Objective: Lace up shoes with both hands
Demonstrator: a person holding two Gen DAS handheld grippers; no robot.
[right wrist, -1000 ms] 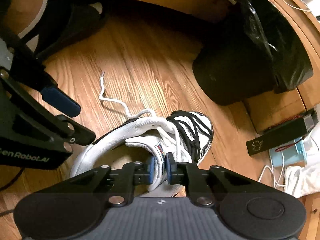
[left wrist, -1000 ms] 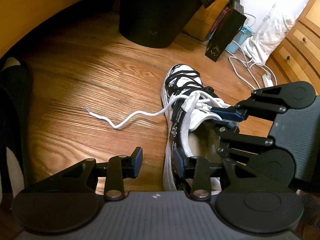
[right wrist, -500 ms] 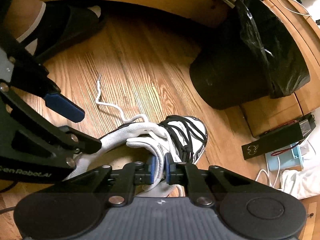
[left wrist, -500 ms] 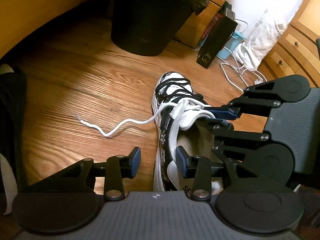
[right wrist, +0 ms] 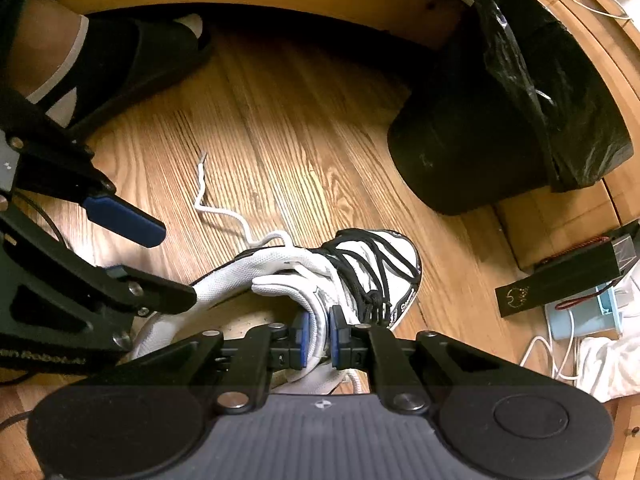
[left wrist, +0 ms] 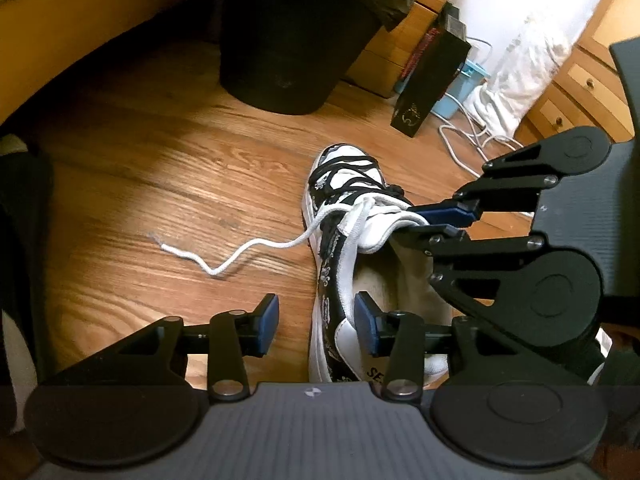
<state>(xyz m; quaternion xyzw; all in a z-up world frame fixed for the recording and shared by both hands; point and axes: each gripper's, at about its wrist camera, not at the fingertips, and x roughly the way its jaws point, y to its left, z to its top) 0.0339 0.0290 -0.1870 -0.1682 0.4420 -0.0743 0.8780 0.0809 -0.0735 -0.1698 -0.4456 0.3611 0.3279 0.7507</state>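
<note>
A black-and-white sneaker point(left wrist: 344, 184) point(right wrist: 384, 264) stands on the wood floor, toe pointing away. Its white lace point(left wrist: 256, 246) point(right wrist: 208, 208) trails left across the boards to a loose tip. My left gripper point(left wrist: 317, 322) point(right wrist: 176, 268) straddles the shoe's left collar wall. Its jaws are opening: one pad sits inside the shoe, the other hangs over bare floor, and neither presses. My right gripper point(right wrist: 320, 338) point(left wrist: 424, 220) is shut on the white tongue, which is pinched between its blue pads. Black laces cross the toe end.
A black bin point(left wrist: 292, 40) point(right wrist: 480, 152) with a bag stands beyond the toe. A black box point(left wrist: 432, 80), white cables point(left wrist: 460, 136) and wooden drawers point(left wrist: 580, 92) lie to the right. A person's foot in a black slipper point(right wrist: 120, 60) rests at the left.
The left jaws have spread wider around the collar wall. The right jaws have drawn slightly tighter on the tongue. Shoe and lace sit about where they were.
</note>
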